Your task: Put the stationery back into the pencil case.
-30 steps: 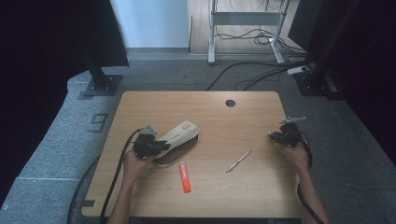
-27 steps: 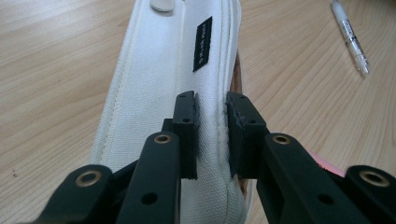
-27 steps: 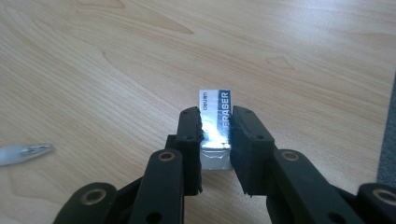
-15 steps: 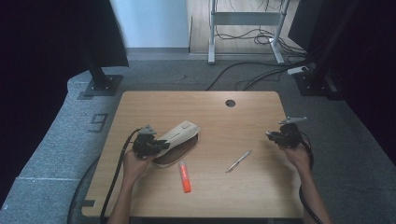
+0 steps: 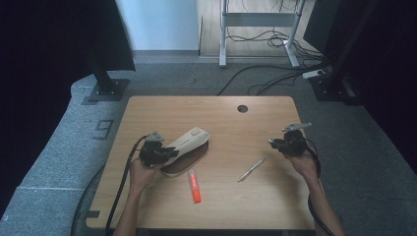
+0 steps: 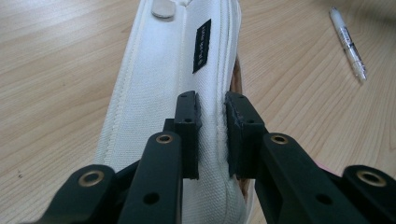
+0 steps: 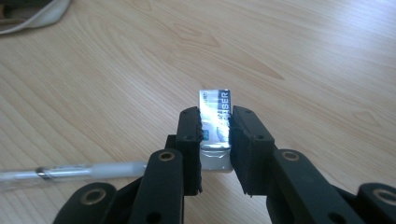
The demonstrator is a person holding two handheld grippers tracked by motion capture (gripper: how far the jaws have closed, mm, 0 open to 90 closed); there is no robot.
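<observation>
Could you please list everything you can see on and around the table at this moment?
Pencil case: one, cream with a brown inside, left half of the table, its flap pinched by the left gripper.
Eraser: one, silvery sleeve with white print, clamped in the right gripper above the table.
Marker: one, orange-red, near the front edge, just in front of the pencil case.
Pen: one, pale with a clear barrel, lying slantwise right of the marker.
Table: one, light wood, with a round dark hole near its far edge.
Metal stand: one, grey, on the floor beyond the table, with cables around it.
Left gripper: black jaws, shut on the pencil case.
Right gripper: black jaws, shut on the eraser.
</observation>
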